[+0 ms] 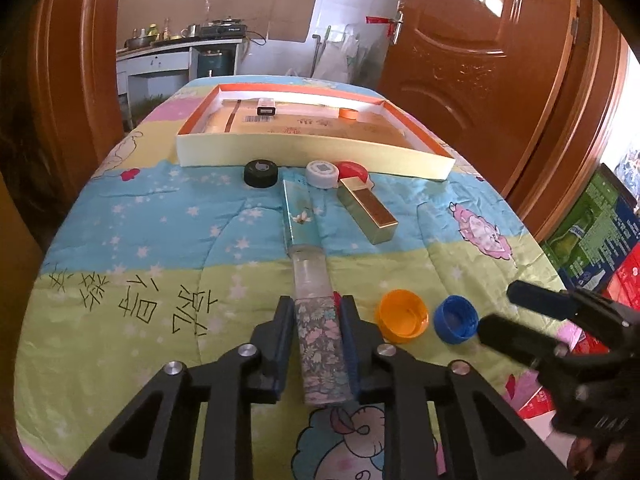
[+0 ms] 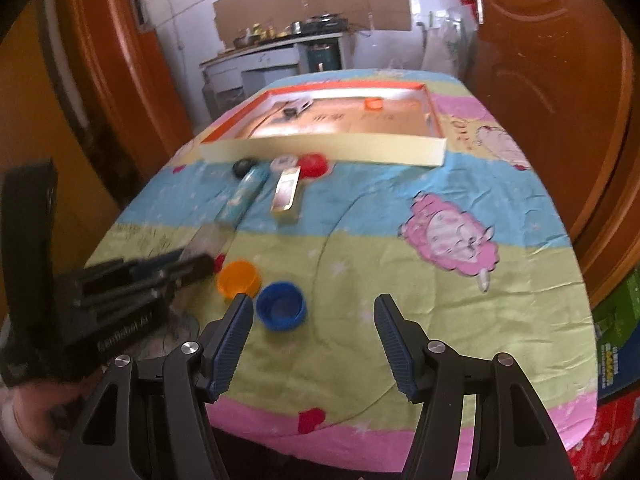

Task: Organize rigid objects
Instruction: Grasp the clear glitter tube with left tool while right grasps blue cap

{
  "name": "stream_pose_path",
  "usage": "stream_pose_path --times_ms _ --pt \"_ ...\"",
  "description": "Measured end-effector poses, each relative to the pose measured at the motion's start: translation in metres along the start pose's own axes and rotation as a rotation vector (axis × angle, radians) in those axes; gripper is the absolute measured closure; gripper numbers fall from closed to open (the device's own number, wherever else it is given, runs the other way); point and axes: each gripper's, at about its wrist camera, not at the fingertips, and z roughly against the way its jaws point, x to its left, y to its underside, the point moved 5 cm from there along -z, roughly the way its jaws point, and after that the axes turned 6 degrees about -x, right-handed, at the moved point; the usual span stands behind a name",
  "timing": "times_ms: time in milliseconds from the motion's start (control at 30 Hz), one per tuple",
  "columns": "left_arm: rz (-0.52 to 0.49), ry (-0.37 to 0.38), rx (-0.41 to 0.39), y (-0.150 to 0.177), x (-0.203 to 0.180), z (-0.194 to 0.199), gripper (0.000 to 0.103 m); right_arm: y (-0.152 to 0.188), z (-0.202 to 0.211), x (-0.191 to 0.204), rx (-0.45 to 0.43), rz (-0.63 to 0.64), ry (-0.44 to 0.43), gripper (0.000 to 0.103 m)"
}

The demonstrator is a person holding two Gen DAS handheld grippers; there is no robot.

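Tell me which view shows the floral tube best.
The left wrist view: the floral tube lies sharp and centered, clamped between the left tool's pads. In the right wrist view only its clear end shows, blurred, beyond that tool at the left edge.

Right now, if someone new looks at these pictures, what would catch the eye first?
First, the floral tube, clamped in the left tool at the near edge of the bright cartoon quilt. Next, the orange cap and blue cap lying open side up just right of it, with the open right tool above the quilt beside the blue cap. Farther back sits a wide orange-rimmed tray.
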Motion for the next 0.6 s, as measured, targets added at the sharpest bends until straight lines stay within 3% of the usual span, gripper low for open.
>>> stream_pose_path --times_ms 133,167,233,600 --pt "-0.008 0.004 -0.005 0.000 0.000 0.002 0.082 0.005 -0.006 0.009 0.009 0.047 -0.004 0.038" --pt "-0.010 0.004 -0.006 0.000 0.000 0.002 0.082 0.007 -0.009 0.011 0.017 0.055 -0.005 0.041" --pt "-0.016 -0.001 -0.008 0.000 0.001 0.003 0.082 0.009 -0.014 0.013 0.032 0.065 -0.006 0.055" --pt "-0.022 0.014 -0.014 0.000 0.002 0.003 0.082 0.004 -0.025 0.018 0.027 0.124 0.043 0.072"
